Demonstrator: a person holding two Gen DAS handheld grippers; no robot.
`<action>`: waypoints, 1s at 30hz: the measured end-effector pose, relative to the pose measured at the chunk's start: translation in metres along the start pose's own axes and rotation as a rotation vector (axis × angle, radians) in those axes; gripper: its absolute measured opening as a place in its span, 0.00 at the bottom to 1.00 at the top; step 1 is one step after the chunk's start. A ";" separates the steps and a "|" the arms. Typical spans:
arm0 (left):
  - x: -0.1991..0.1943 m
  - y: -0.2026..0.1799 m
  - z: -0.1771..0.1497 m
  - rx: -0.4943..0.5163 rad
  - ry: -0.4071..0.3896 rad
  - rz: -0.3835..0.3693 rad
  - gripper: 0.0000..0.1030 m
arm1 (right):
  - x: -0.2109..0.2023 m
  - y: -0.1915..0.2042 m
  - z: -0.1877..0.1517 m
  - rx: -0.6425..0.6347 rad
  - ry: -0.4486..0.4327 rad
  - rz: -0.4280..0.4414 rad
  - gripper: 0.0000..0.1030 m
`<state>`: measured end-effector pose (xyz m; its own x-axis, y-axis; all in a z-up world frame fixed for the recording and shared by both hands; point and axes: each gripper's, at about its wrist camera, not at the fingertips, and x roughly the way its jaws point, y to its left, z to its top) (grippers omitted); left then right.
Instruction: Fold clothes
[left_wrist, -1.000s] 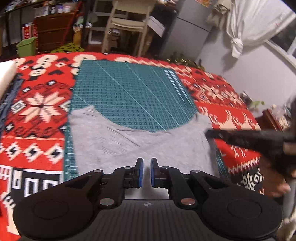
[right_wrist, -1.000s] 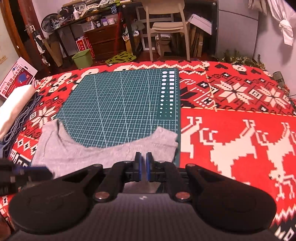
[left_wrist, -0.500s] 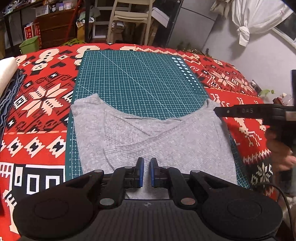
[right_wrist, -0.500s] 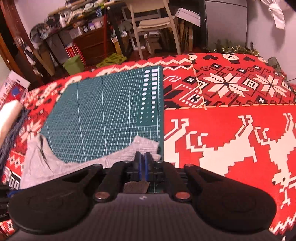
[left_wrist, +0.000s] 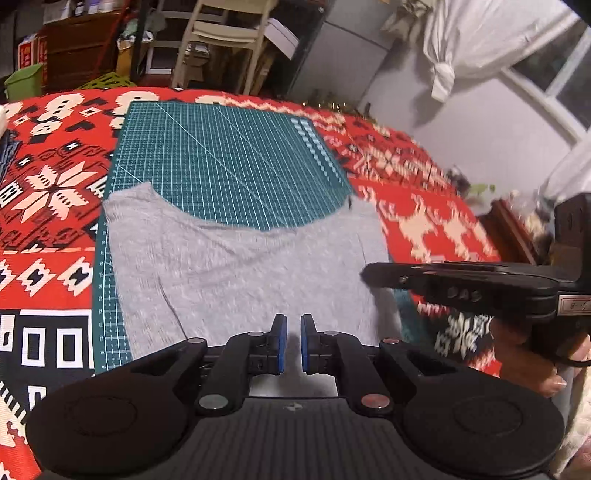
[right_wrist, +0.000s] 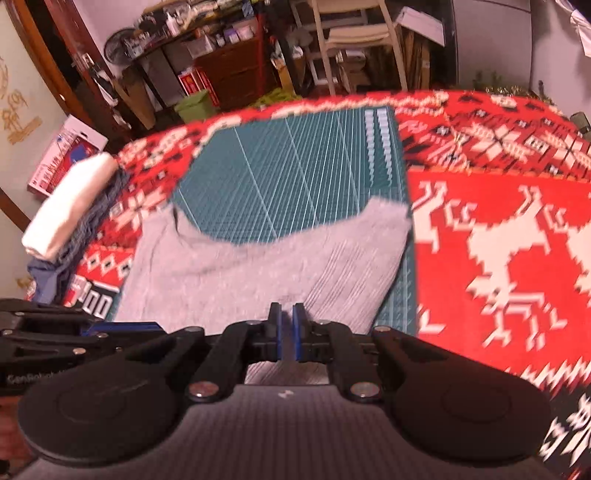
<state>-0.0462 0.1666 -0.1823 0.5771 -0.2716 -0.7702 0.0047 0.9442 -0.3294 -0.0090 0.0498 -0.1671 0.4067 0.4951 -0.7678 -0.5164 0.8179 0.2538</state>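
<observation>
Two tools: a left tool (left_wrist: 290, 341) and a right tool (right_wrist: 287, 332), each black with blue pads, held above the near part of the cloth.
Left tool state: released, a clear gap between its pads, nothing in it.
Right tool state: pads a narrow slit apart; nothing visibly pinched, though grey cloth lies right beneath, so a grasp cannot be ruled out.
Task's thing: a grey ribbed knit garment (left_wrist: 240, 273) lies spread just ahead of and under both tools, on a green gridded cutting mat (left_wrist: 221, 162).
Garment shape: far edge dips in a curve between two raised corners; diagonal creases cross the body; the near edge is hidden behind the tools.
Progress: the visible part lies flat and wide, not a compact packet; whether a layer is already turned over I cannot tell. Judged so, most of the folding remains.
Beside the left tool: a red patterned knit blanket (left_wrist: 48, 192) covering the counter.
Far left of the right tool: a white rolled cloth (right_wrist: 68, 214) on blue fabric.
</observation>
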 end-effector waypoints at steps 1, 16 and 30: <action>0.000 -0.001 -0.002 0.003 0.005 0.003 0.07 | 0.002 0.003 -0.003 -0.008 0.005 -0.008 0.07; -0.011 0.006 -0.012 -0.039 0.003 -0.009 0.07 | -0.005 0.035 -0.022 -0.077 0.024 0.029 0.09; -0.014 0.003 -0.019 -0.015 0.008 -0.059 0.07 | -0.030 0.041 -0.040 -0.061 0.052 0.091 0.11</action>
<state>-0.0701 0.1692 -0.1830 0.5693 -0.3283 -0.7538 0.0264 0.9237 -0.3823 -0.0728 0.0567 -0.1574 0.3171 0.5490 -0.7733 -0.5951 0.7501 0.2885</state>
